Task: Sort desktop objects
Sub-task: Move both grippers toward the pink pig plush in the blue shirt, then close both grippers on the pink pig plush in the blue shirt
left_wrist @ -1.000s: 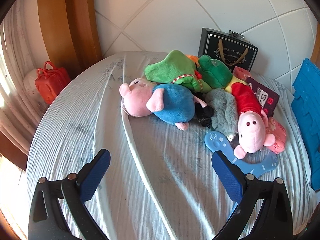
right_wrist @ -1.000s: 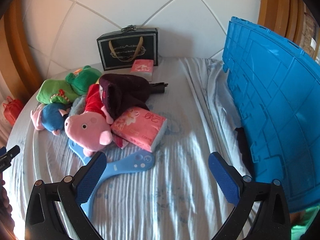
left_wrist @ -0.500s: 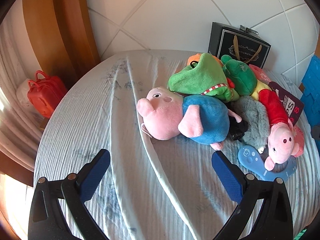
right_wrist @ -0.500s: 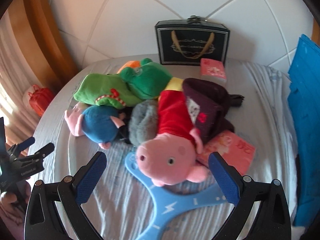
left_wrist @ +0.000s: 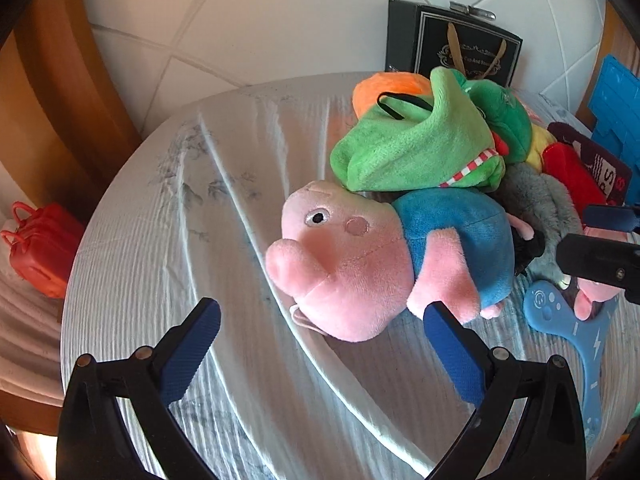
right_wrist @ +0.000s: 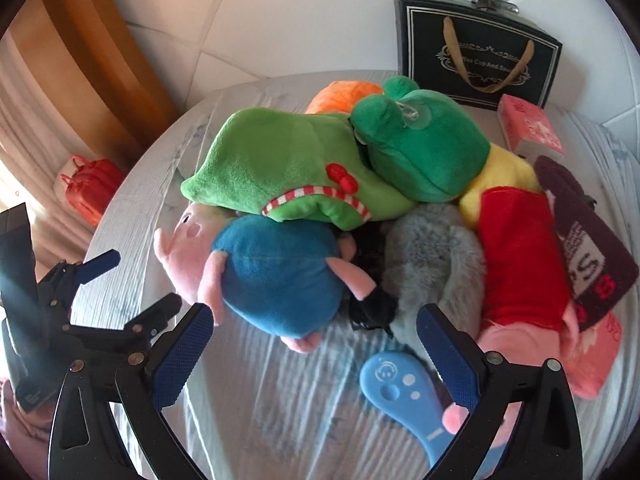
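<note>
A pile of soft toys lies on a round table with a pale cloth (left_wrist: pixel 168 264). A pink pig plush in a blue shirt (left_wrist: pixel 384 256) lies on its side nearest my left gripper (left_wrist: pixel 320 344), which is open and empty just in front of its head. My right gripper (right_wrist: pixel 312 344) is open and empty, just short of the same pig's blue body (right_wrist: pixel 276 276). A light green plush (right_wrist: pixel 288 168) and a dark green frog plush (right_wrist: pixel 424 148) lie on top. A grey furry toy (right_wrist: pixel 432 264) and a red-dressed pig (right_wrist: pixel 520 256) lie to the right.
A blue boomerang-shaped toy (right_wrist: pixel 400 388) lies on the cloth under my right gripper. A black gift bag (right_wrist: pixel 476 52) stands against the wall, a pink box (right_wrist: pixel 528 128) beside it. A dark maroon knit item (right_wrist: pixel 584 240) and a blue crate (left_wrist: pixel 616 120) are at the right. A red case (left_wrist: pixel 40 248) sits beyond the table's left edge.
Both grippers moved in toward the plush pile; the blue-shirted pig now fills more of each view. The right gripper swung left from the blue crate side. Both jaws stayed open.
</note>
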`<state>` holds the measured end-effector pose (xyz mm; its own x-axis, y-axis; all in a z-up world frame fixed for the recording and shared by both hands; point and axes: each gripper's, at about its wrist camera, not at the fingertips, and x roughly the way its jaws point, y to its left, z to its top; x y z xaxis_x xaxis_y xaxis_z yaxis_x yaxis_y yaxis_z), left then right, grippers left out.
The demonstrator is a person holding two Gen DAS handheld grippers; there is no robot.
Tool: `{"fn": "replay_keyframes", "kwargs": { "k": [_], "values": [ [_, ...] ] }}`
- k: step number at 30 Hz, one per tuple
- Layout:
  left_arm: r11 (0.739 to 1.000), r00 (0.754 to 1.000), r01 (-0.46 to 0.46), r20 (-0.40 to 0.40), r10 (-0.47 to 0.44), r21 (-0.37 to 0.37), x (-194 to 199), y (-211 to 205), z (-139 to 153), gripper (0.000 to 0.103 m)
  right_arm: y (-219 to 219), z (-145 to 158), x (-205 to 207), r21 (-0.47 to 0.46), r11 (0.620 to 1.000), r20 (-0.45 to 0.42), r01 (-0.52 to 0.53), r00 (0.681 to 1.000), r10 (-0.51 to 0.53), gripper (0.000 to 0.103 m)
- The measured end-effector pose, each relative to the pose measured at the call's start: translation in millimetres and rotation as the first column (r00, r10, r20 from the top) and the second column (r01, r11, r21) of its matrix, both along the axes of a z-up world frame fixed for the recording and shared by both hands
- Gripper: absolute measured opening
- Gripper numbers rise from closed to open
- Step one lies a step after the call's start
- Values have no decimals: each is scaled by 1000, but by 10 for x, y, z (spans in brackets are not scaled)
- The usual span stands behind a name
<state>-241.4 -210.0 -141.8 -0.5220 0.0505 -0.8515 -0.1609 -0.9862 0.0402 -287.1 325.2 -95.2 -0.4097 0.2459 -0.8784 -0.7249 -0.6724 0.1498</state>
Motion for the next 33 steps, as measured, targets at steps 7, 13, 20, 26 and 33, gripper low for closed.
{"fn": "replay_keyframes", "kwargs": {
  "k": [7,13,20,26,33],
  "values": [
    [998,997,66,49,-66,2,-259,113,-247,103,142,-340,-422,-103,995,41,-16,999,20,103],
    [993,992,105,56,-109,59,-384,103,-317,103,238,-573,-586,-125,992,80,4,997,7,103],
    [986,987,127,88,-136,106,-358,32,-338,103,232,-577,-545,-132,991,81,1,997,10,103],
    [992,985,118,120,-123,46,-382,62,-520,103,204,-575,-549,-125,992,103,-12,994,25,103],
    [984,981,179,74,-179,7,-292,288,-452,72,122,-548,-562,-75,995,136,-62,988,72,91]
  ]
}}
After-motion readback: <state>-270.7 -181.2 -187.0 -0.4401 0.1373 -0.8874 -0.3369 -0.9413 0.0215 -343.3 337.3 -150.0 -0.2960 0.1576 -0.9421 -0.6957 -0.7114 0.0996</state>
